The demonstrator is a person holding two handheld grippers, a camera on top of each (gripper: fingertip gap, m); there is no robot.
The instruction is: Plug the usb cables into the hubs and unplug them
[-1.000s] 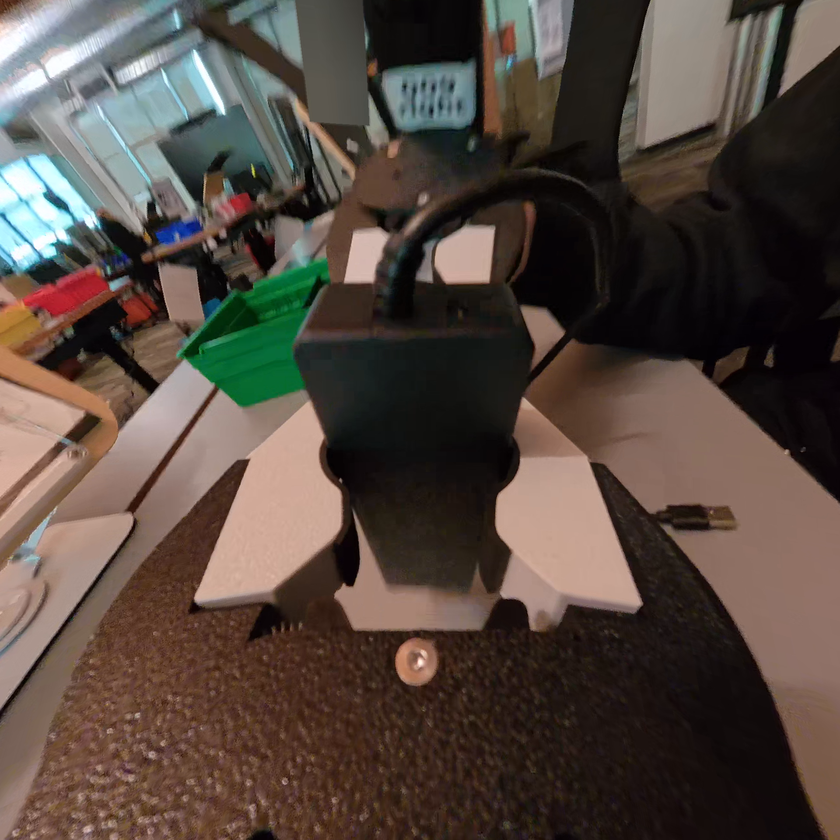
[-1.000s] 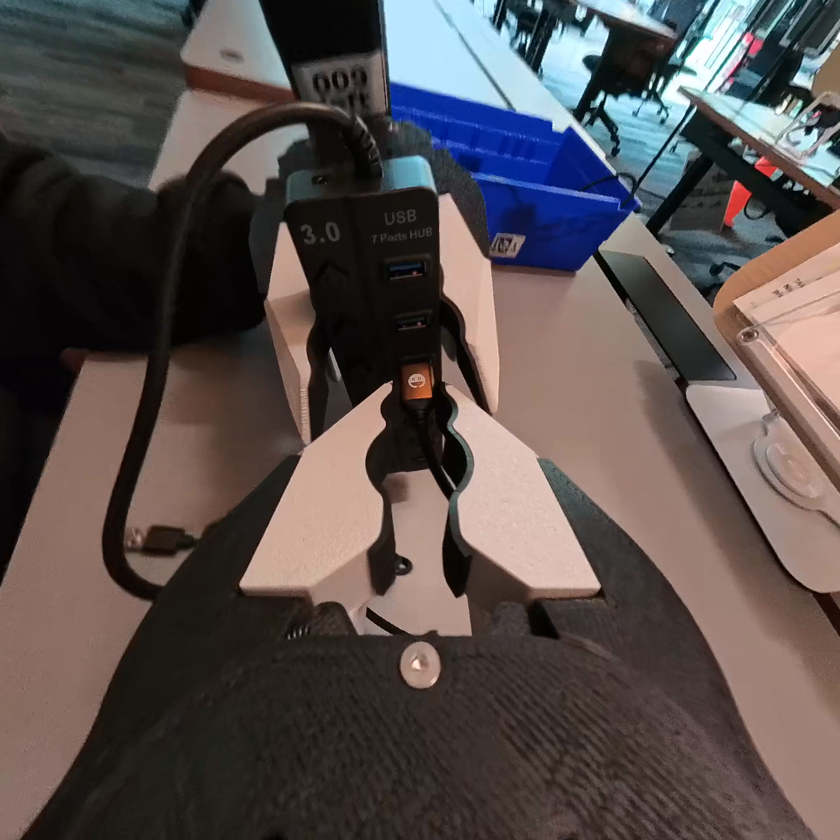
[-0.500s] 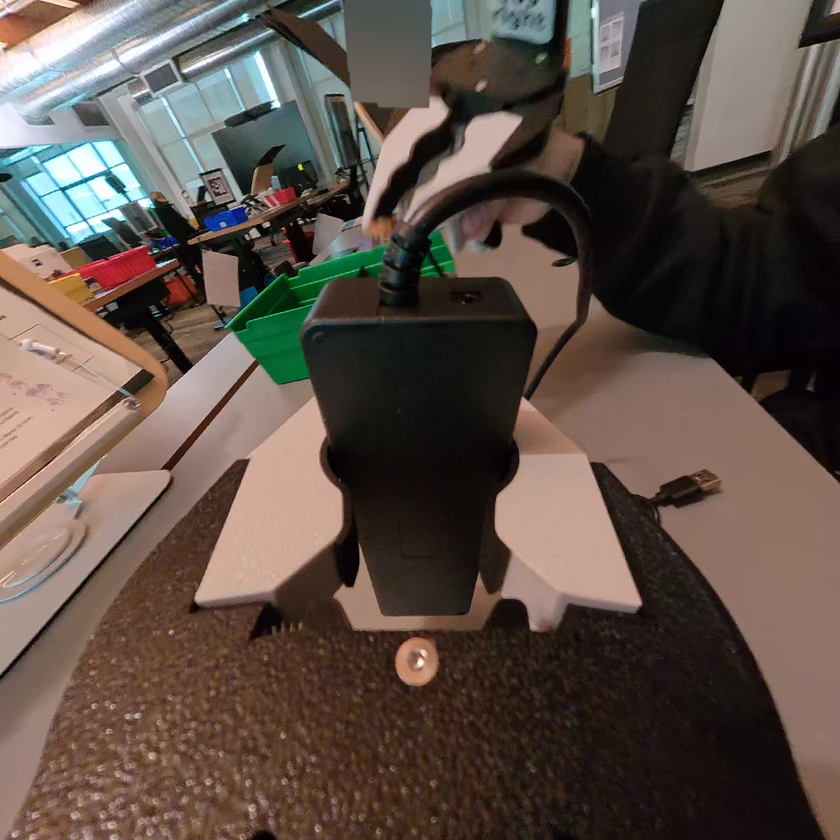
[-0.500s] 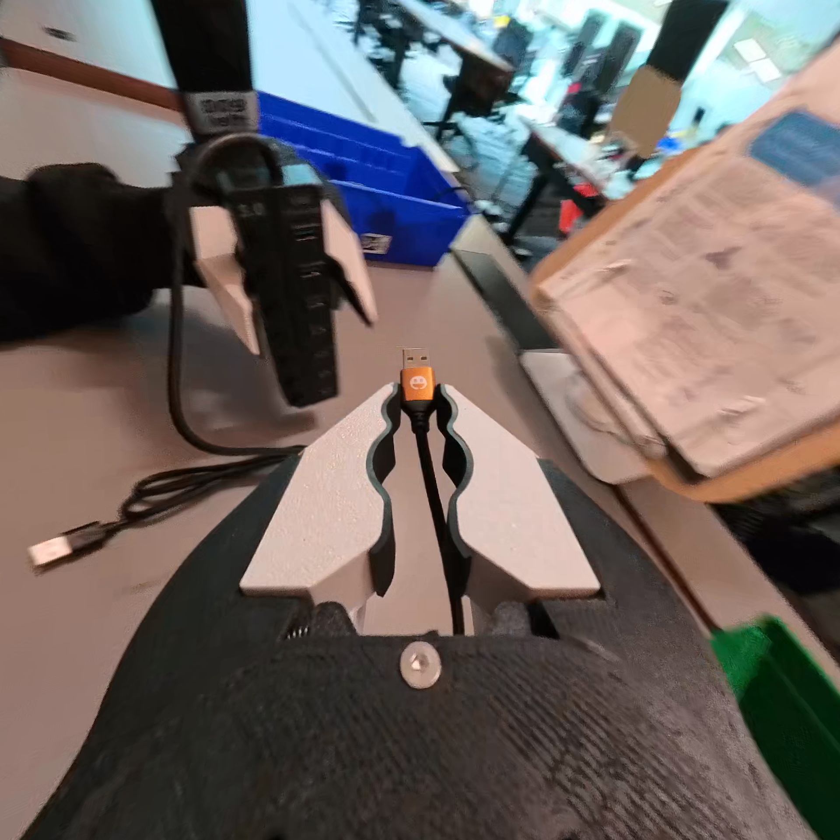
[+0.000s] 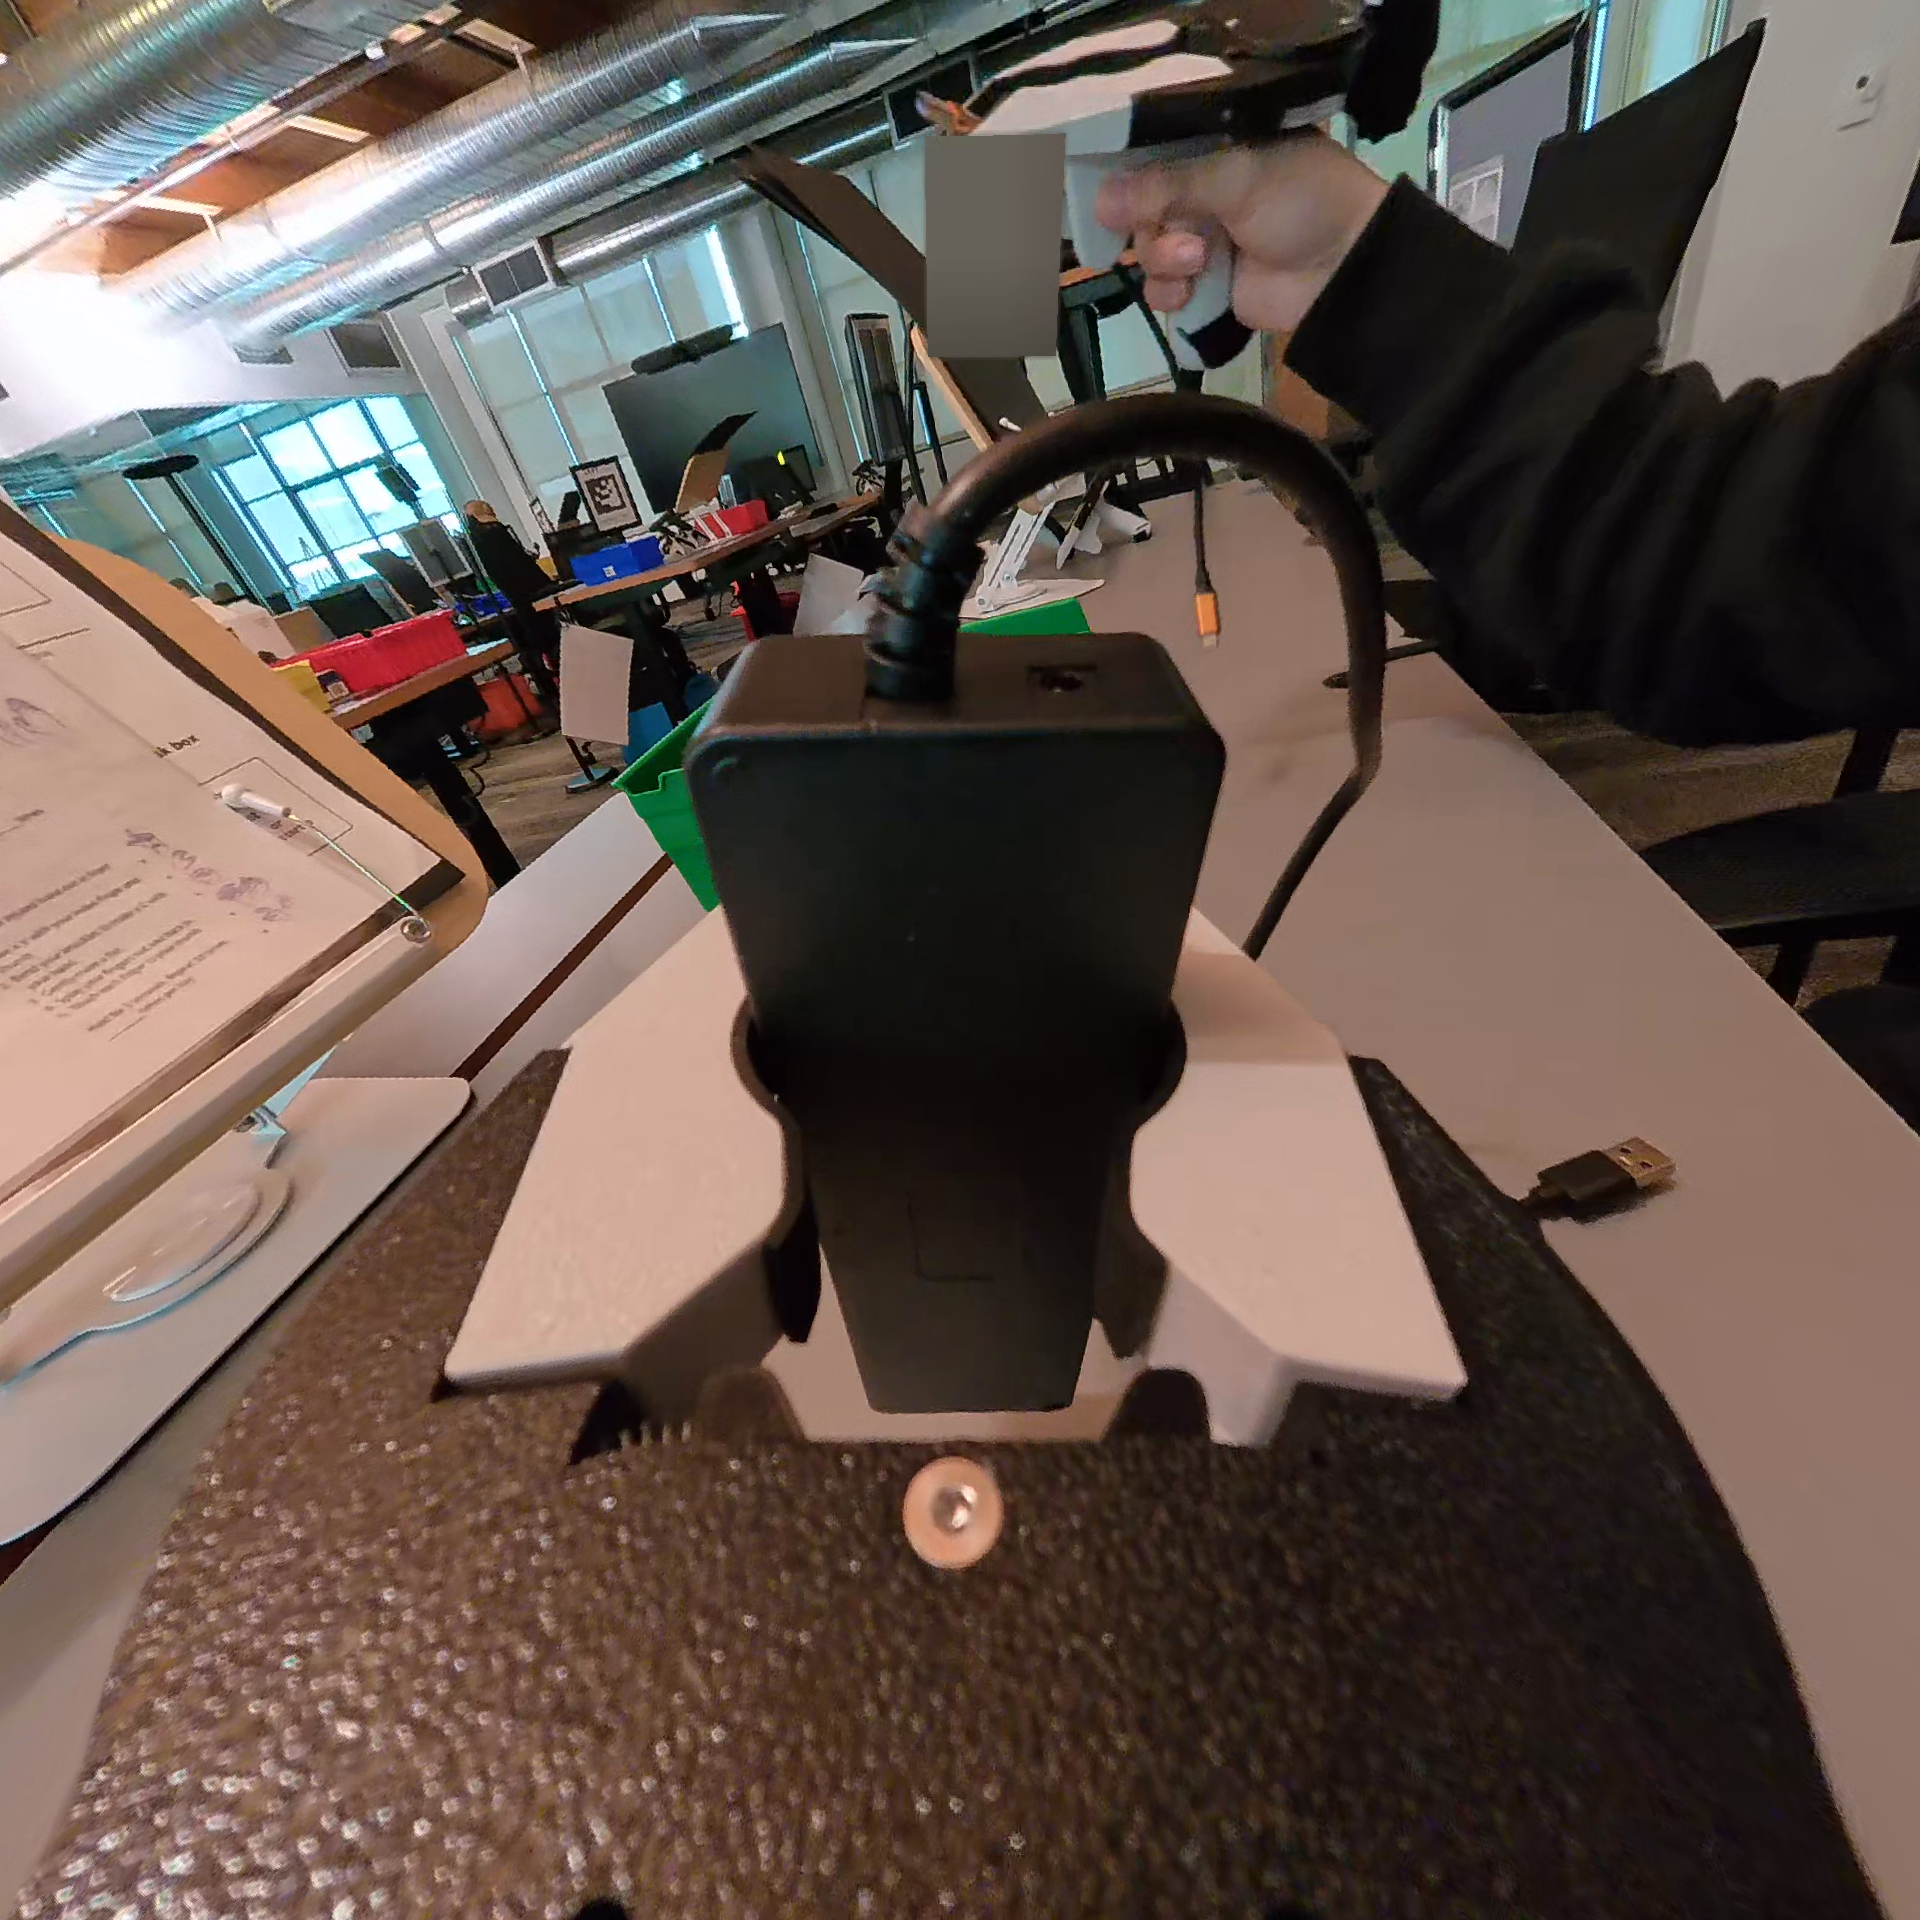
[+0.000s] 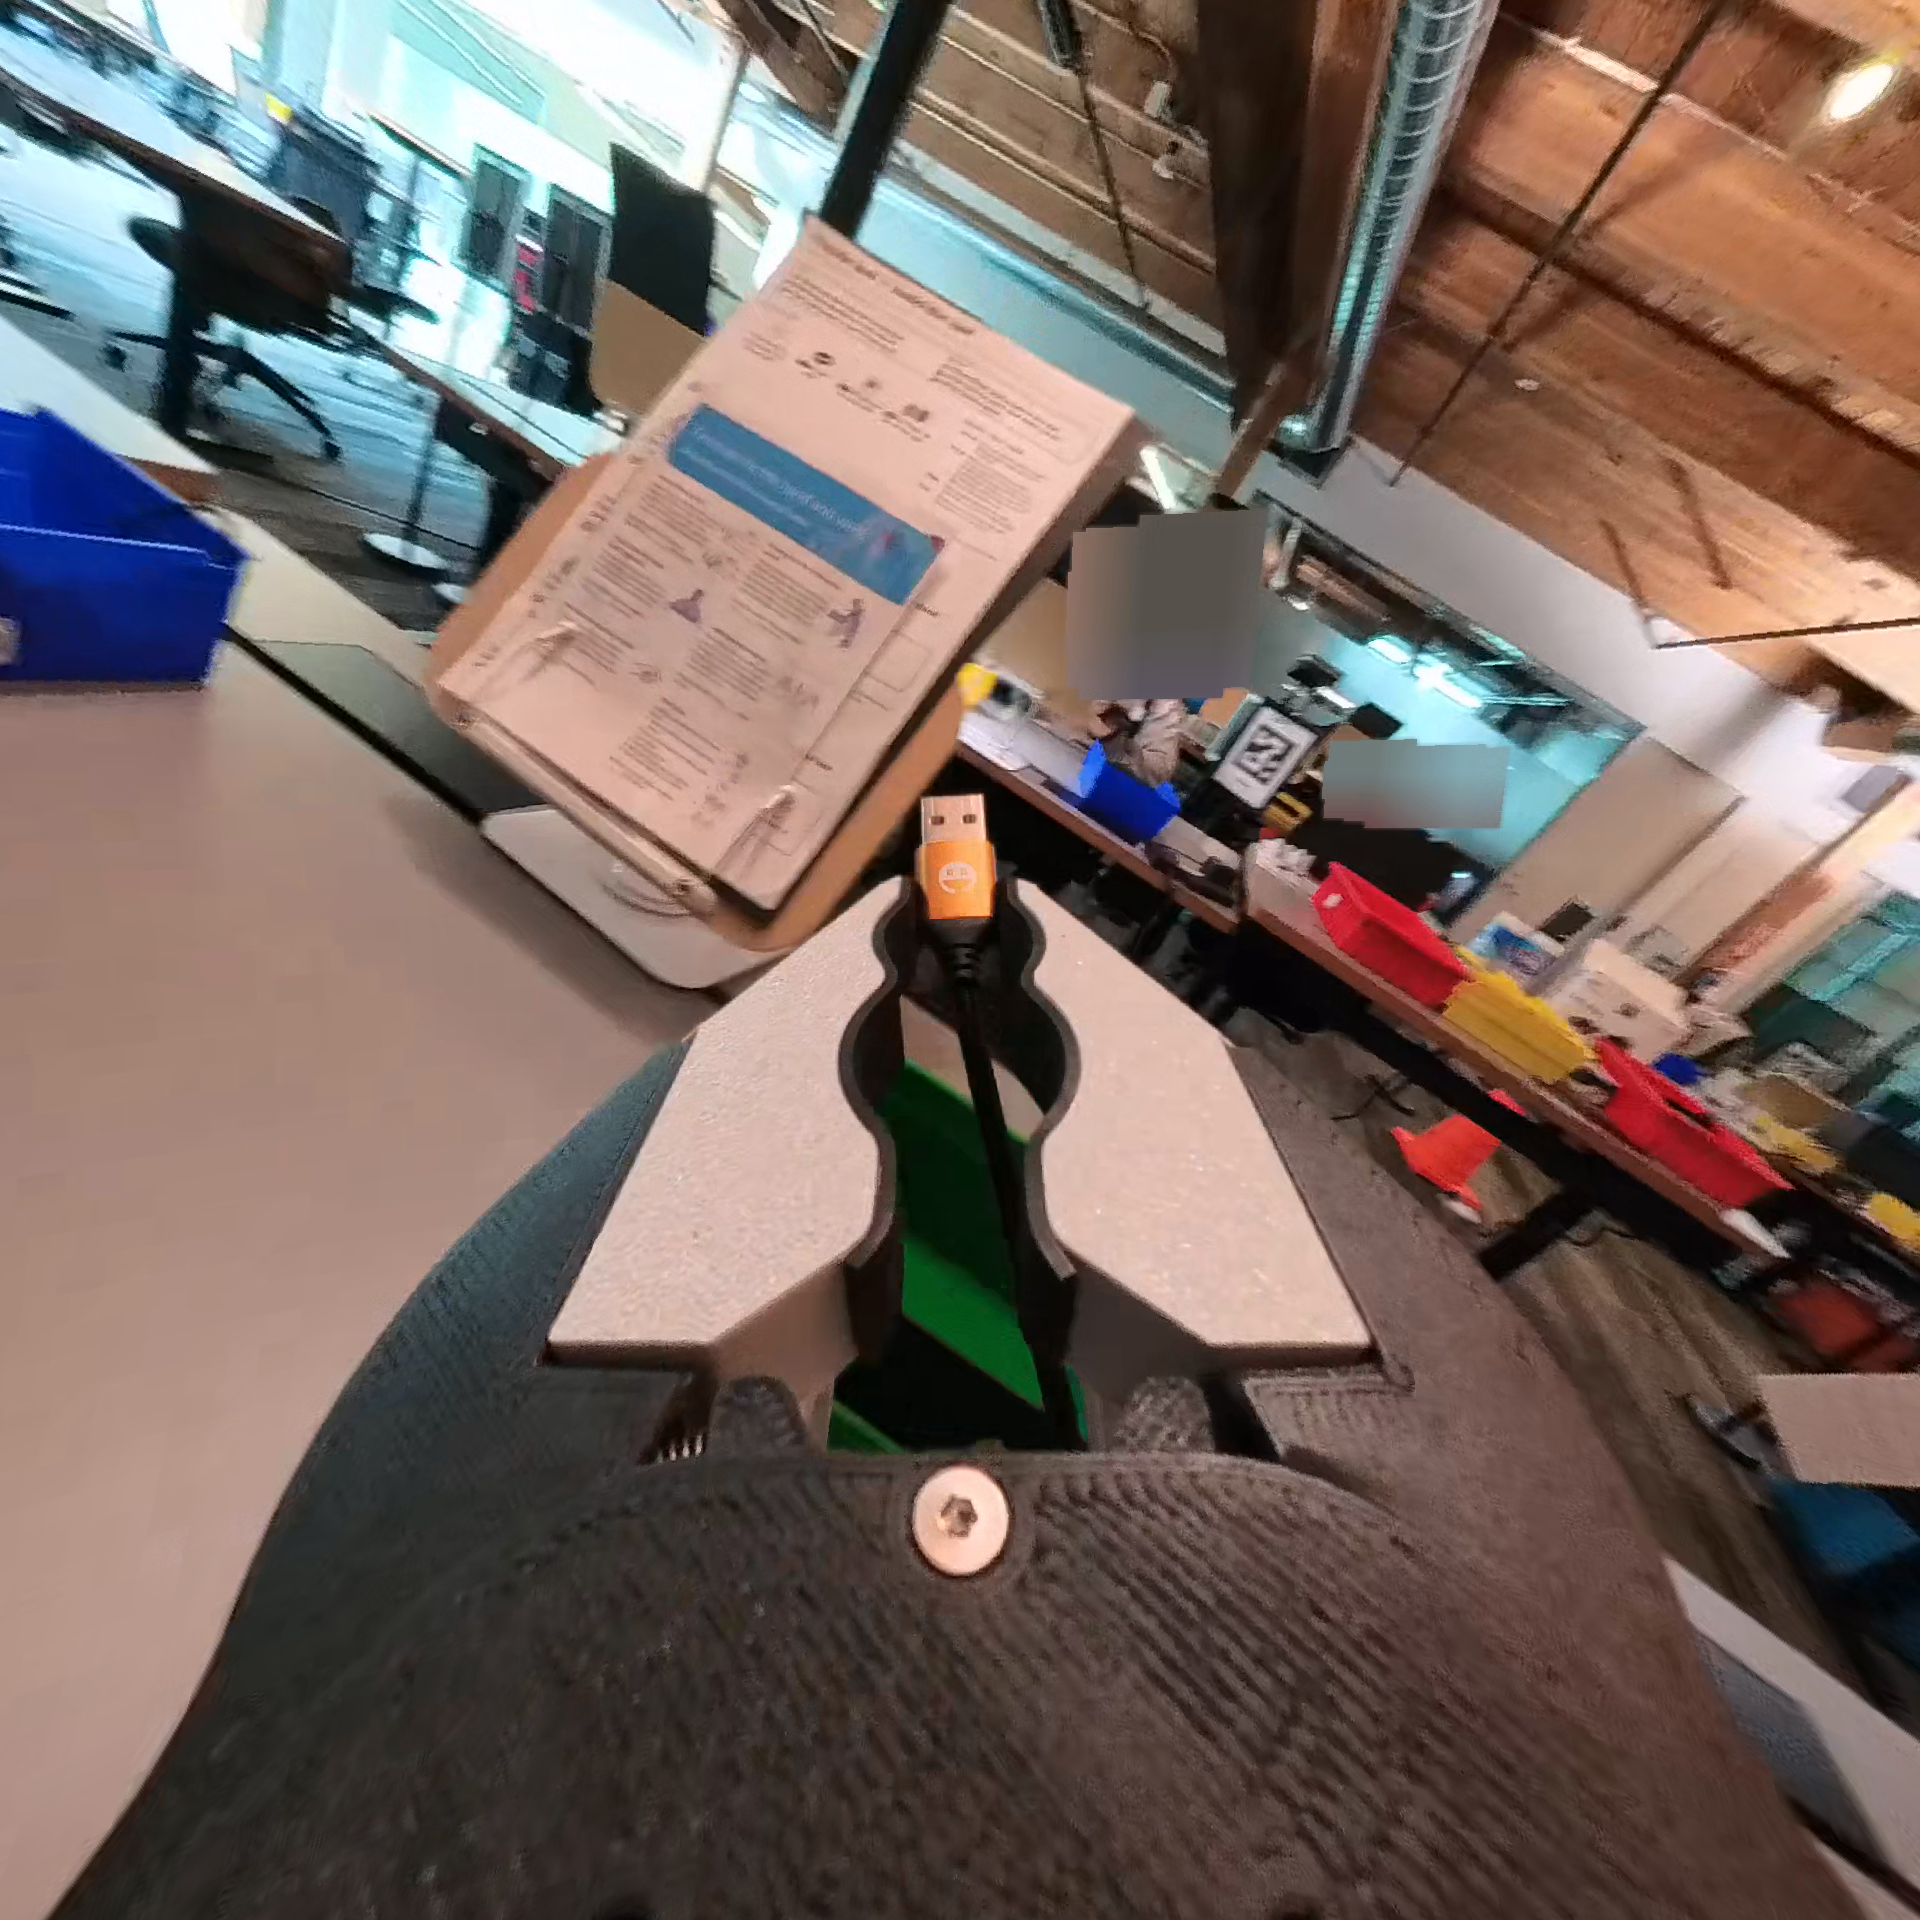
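**Hub and cable held apart**

The black hub (image 5: 956,997) was gripped upright by the left gripper (image 5: 956,1049), above the grey table (image 5: 1455,935). The orange plug (image 6: 954,871) was pinched at the tips of the right gripper (image 6: 956,914), raised in the air, clear of the hub. A black plug (image 5: 1605,1176) lay on the table beside the left gripper.

My left gripper (image 5: 956,1049) clamps black hub (image 5: 951,935); hub body blocks straight-ahead path at 12 o'clock. Hub's thick cable (image 5: 1340,582) arcs over to 1 o'clock, then drops to counter (image 5: 1507,977). Document stand (image 5: 197,862) crowds 9–10 o'clock. Green bin (image 5: 675,800) behind hub at 11. Loose black plug (image 5: 1605,1174) on counter at 3. From right gripper (image 6: 956,904): open counter at 9 o'clock, document stand close at 11–12, blue bin (image 6: 104,582) at 10.
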